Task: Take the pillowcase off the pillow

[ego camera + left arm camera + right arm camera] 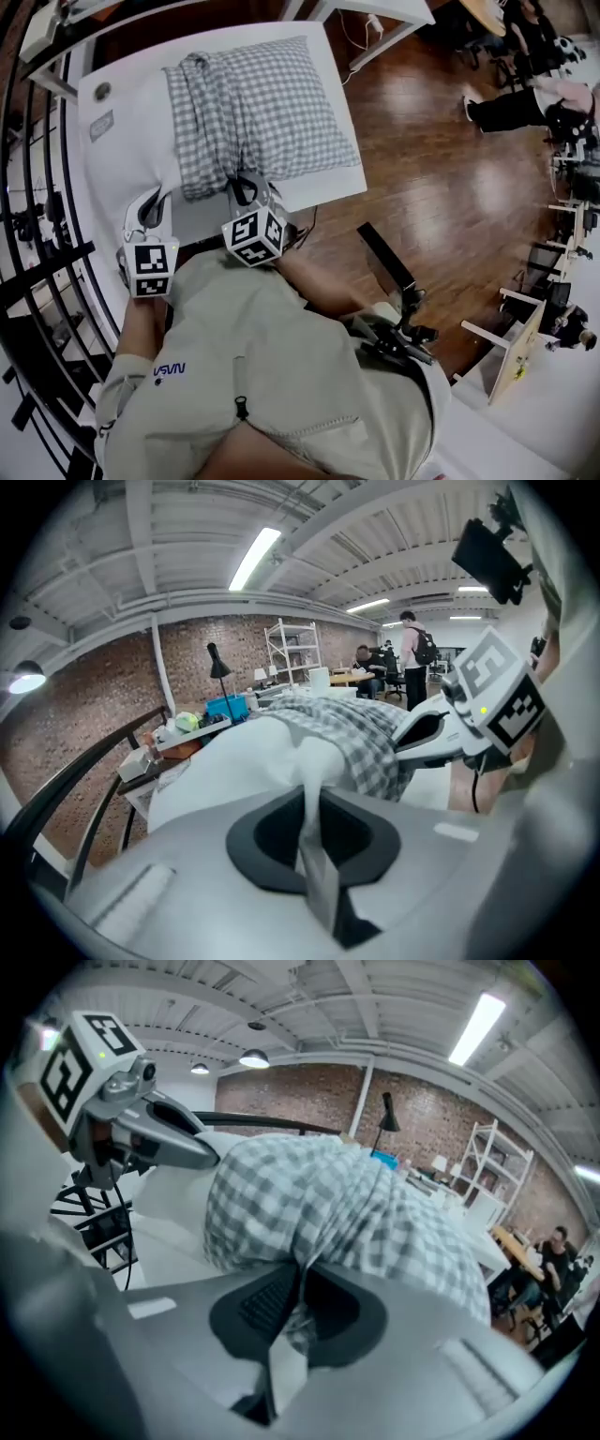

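A grey-and-white checked pillowcase (253, 103) covers most of a pillow on a white table (328, 187). The pillow's bare white end (234, 761) sticks out at the left of the case. My left gripper (153, 204) is at the table's near edge, shut on a pinch of the pillow's white fabric (309, 785). My right gripper (246, 184) is a little to its right, shut on the near hem of the checked pillowcase (298, 1283). Each gripper shows in the other's view: the right gripper (422, 735) and the left gripper (183, 1147).
A black railing (37, 262) runs along the table's left side. Wooden floor (441, 187) lies to the right, with a black stand (389, 262) near my legs. More desks stand beyond, and a person (525, 103) sits at the far right.
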{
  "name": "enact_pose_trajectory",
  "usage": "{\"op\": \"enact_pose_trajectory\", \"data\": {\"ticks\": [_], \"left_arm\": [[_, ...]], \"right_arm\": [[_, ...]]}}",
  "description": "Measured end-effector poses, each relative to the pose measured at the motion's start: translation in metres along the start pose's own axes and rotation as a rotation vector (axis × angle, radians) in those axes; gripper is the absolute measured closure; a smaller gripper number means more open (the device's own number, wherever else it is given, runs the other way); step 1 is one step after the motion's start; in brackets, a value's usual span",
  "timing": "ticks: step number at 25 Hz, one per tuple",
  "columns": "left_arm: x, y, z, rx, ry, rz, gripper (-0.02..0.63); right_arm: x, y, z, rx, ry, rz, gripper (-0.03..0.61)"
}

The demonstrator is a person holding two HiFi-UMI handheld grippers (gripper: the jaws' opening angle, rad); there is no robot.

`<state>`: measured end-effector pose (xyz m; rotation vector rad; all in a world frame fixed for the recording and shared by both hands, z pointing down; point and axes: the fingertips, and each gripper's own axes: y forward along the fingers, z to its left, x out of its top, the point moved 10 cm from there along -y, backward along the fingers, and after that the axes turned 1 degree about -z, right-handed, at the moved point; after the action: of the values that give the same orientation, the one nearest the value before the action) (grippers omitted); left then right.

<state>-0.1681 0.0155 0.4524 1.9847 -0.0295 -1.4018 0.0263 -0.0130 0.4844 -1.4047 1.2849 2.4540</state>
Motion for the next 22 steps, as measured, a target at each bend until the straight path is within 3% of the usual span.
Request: {"op": "enact_pose_trajectory", "data": {"ticks": [6,11,14,18,22], "left_arm": [[0.025,-0.027,0.033,0.094,-0.067,-0.087,0.597],[0.004,-0.025,0.038,0.088,-0.151,-0.063,0.597],[-0.026,-0.011,0.034,0.056,-0.221,0.003,0.597],[-0.058,0.006,0.022,0.013,-0.333,0.085,0.596],[-0.059,0.010,0.010,-0.039,-0.365,0.078,0.587]], "right_arm": [[0.005,-0.033,-0.048,-0.181,0.009,-0.047,0.557],[-0.022,-0.032,-0.092,-0.279,0.054,0.038,0.557],[-0.053,-0.015,-0.094,-0.270,0.085,0.122,0.558],[-0.081,0.000,-0.086,-0.197,0.152,0.218,0.558],[-0.084,-0.003,-0.089,-0.123,0.185,0.241,0.557]]}}
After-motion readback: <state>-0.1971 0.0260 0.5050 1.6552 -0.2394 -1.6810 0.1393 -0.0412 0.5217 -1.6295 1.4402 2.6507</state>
